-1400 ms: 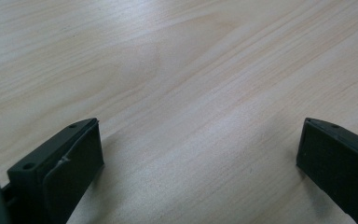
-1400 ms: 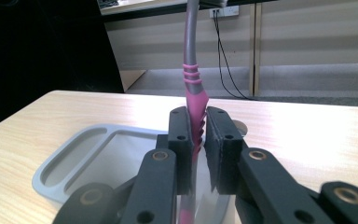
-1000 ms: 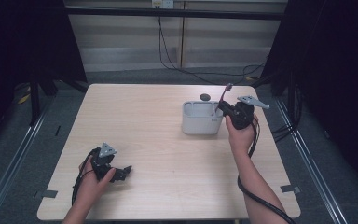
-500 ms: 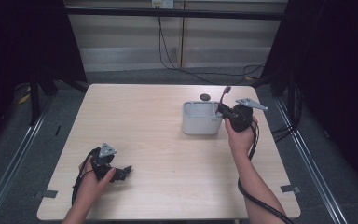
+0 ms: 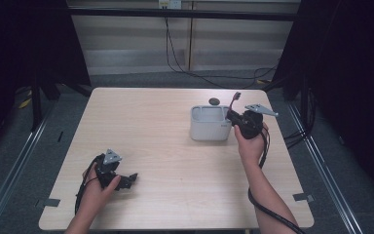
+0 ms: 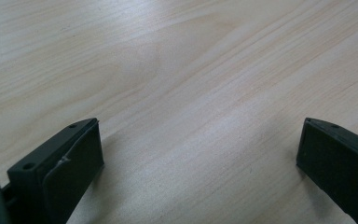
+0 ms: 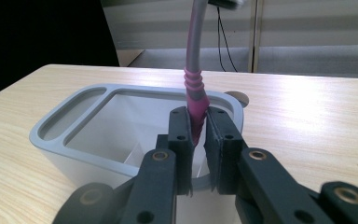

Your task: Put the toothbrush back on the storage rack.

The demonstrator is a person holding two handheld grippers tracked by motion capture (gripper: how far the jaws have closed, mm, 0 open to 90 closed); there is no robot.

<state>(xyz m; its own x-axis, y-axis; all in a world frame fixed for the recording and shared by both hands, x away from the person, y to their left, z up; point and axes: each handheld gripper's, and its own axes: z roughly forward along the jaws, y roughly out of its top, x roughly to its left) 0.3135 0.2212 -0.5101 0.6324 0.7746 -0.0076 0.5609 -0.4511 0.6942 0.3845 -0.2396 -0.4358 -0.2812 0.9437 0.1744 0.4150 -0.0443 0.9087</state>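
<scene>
Right gripper [image 7: 196,140] pinches a pink-handled tool [image 7: 195,100] at the grey organiser box [image 5: 209,124]

The right jaws press together on the tool's pink grip, just over the near rim of the box, its grey stem rising upright; in the high view the box stands on the far right part of the wooden table [image 5: 165,146], a small dark round thing [image 5: 214,101] just behind it; the left gripper [image 6: 200,154] rests low over bare wood near the front left corner, jaws spread wide with nothing between them.
</scene>
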